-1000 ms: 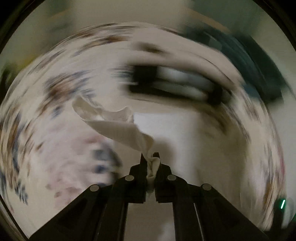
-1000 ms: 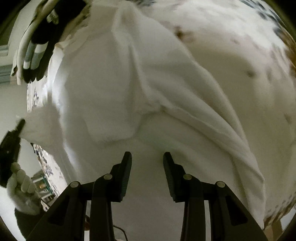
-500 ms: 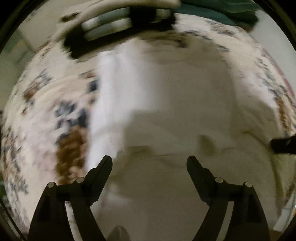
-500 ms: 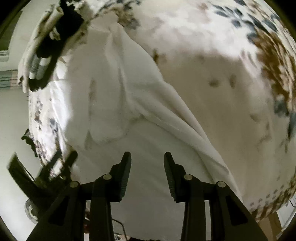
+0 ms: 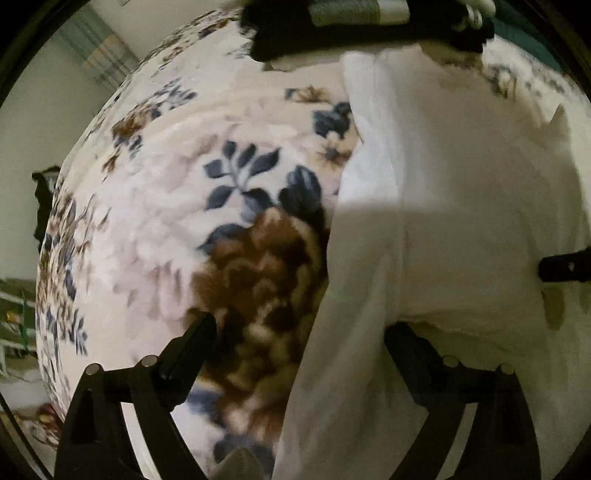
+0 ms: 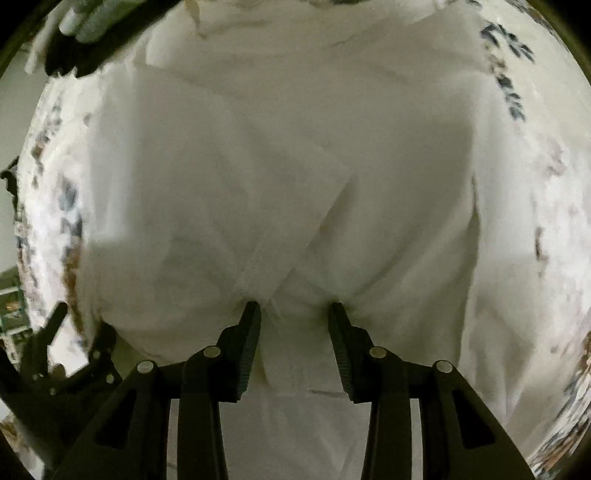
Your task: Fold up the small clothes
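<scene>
A white garment (image 5: 443, 192) lies spread on a floral blanket (image 5: 184, 192); it fills the right wrist view (image 6: 288, 177) with folded layers showing. My left gripper (image 5: 299, 328) is wide open and empty, low over the garment's left edge, one finger over the blanket, the other over the cloth. My right gripper (image 6: 293, 308) is open, its fingertips (image 6: 251, 314) pressing down on the garment's near edge, with cloth between the jaws. The right gripper's tip shows in the left wrist view (image 5: 565, 264).
A folded black and grey striped pile (image 5: 369, 22) lies at the far end of the garment, also in the right wrist view (image 6: 88, 33). The blanket's left edge drops to a floor with clutter (image 5: 14, 325). The left gripper shows at lower left (image 6: 55, 362).
My left gripper let go of the white cloth corner, opened wide and dropped low at the garment's left edge. My right gripper came down onto the garment's near edge.
</scene>
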`<state>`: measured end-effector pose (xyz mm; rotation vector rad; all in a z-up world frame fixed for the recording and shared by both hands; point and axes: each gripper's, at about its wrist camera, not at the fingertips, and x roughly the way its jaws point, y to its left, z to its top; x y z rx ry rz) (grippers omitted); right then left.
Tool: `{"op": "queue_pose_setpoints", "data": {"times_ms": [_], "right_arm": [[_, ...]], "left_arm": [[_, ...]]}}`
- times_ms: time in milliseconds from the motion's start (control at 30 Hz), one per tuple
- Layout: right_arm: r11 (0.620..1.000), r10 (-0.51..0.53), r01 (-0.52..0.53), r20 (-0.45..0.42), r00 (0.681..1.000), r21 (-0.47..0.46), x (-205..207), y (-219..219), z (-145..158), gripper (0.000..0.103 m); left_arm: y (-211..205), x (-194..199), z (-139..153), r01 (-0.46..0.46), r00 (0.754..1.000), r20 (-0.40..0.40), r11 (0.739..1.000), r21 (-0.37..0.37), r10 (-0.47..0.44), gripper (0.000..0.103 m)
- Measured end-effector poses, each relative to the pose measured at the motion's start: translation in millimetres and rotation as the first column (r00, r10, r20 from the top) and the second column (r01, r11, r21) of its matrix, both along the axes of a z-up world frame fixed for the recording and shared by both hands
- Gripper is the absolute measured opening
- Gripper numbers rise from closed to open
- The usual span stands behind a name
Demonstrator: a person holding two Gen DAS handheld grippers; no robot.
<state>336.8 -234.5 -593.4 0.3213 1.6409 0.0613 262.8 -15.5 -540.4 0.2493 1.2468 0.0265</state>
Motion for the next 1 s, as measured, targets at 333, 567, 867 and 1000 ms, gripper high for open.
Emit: {"op": "queue_pose_setpoints", "data": {"times_ms": [333,567,867,1000], "right_arm": [[0.969,-0.241,0.242,-0.031,0.97,0.052,-119,-164,82,0.045],[0.982,-0.174,0.18,-0.106,0.979,0.05,-177,-259,57,0.046],[0.992,-0.122,0.125,-0.144,0.982,0.013,-206,-373,48,0.046],[0.995,-0.098,0.099,-0.171,0.98,0.001,-206,-398,32,0.046]], "left_arm": [[-16,-45,53,-0.056,0.996,0.074,0.995,0.078,0.051,0.093],[-122,-153,58,-0.051,0.994,-0.1,0.997,-0.055,0.045,0.093],[-314,-278,-8,0.002,0.92,-0.382,0.975,-0.222,-0.089,0.068],[-306,-279,-29,-0.083,0.933,-0.359,0.982,-0.169,0.017,0.004]]}}
